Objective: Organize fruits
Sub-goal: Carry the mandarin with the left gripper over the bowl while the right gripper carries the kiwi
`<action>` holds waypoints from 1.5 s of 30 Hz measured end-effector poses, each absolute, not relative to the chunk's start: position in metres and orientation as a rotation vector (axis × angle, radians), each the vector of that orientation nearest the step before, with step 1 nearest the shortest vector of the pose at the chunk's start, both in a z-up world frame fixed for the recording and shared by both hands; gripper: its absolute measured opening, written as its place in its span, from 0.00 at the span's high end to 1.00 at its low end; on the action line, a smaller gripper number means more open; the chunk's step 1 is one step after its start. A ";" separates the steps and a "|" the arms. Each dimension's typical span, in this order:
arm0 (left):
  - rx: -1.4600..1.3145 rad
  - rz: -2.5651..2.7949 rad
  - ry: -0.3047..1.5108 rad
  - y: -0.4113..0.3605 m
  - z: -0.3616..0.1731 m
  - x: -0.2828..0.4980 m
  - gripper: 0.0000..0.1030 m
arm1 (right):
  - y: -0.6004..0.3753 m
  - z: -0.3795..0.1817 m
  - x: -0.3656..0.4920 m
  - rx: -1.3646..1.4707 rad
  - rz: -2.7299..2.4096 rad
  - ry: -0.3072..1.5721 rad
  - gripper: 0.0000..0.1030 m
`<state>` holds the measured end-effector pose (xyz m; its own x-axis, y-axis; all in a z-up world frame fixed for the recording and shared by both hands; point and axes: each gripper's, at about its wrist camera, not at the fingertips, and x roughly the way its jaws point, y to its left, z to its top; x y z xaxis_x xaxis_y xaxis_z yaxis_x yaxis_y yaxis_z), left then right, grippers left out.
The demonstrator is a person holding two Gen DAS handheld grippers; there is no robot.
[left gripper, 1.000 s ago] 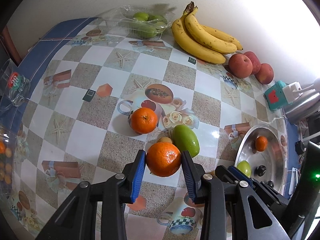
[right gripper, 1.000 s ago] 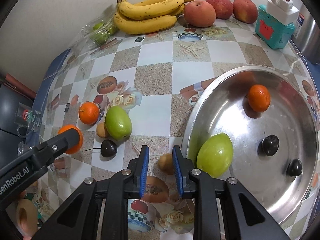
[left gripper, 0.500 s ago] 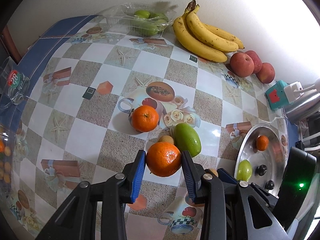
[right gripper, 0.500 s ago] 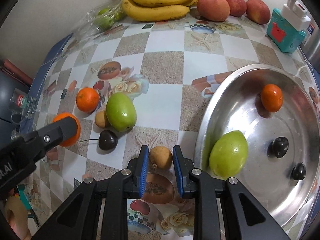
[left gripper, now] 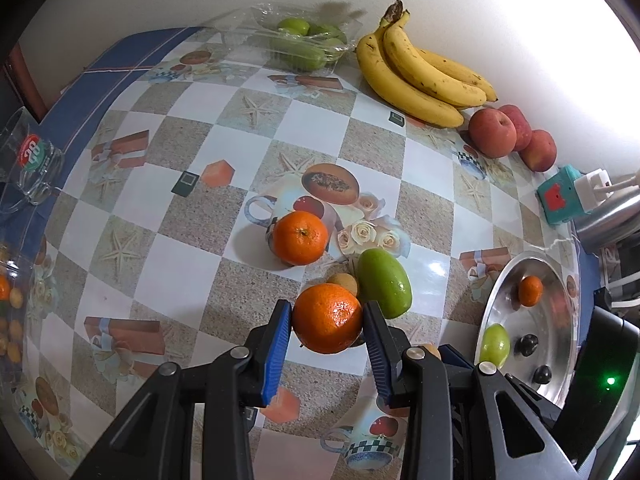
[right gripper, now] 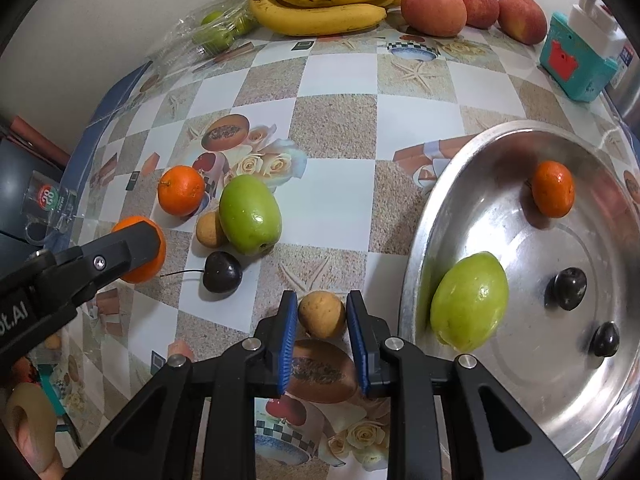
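- the left gripper (left gripper: 327, 322) was clamped on an orange (left gripper: 327, 318), its blue pads pressed to both sides, the fruit held above the checked tablecloth (left gripper: 168, 216).
- the right gripper (right gripper: 322, 312) was closed on a small brown fruit (right gripper: 321, 314) just left of the steel tray (right gripper: 416, 240).
- in the tray lay a green fruit (right gripper: 469, 301), a small orange (right gripper: 553, 194) and two dark fruits (right gripper: 569, 288).
- a second orange (left gripper: 299, 237), another green fruit (left gripper: 384, 282) and a dark cherry (right gripper: 222, 277) sat on the cloth.
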<state>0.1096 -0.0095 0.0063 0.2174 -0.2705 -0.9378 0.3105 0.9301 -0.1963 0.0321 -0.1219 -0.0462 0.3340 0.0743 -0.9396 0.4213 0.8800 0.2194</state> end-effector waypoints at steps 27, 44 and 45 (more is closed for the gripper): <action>0.085 -0.518 1.259 -0.050 0.020 0.077 0.62 | -0.208 0.008 -0.034 0.682 -0.448 1.018 0.75; 0.361 -0.811 1.248 -0.160 0.003 -0.022 0.62 | -0.293 -0.007 -0.102 0.806 -0.732 0.959 0.75; 0.372 -0.808 1.255 -0.162 -0.001 -0.023 0.62 | -0.294 -0.009 -0.102 0.807 -0.733 0.961 0.75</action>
<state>-0.0232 -0.1619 -0.0011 0.0890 -0.3341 -0.9383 0.7162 0.6761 -0.1728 -0.1021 -0.2937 -0.0087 0.3893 -0.1763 -0.9041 0.8249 0.5035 0.2570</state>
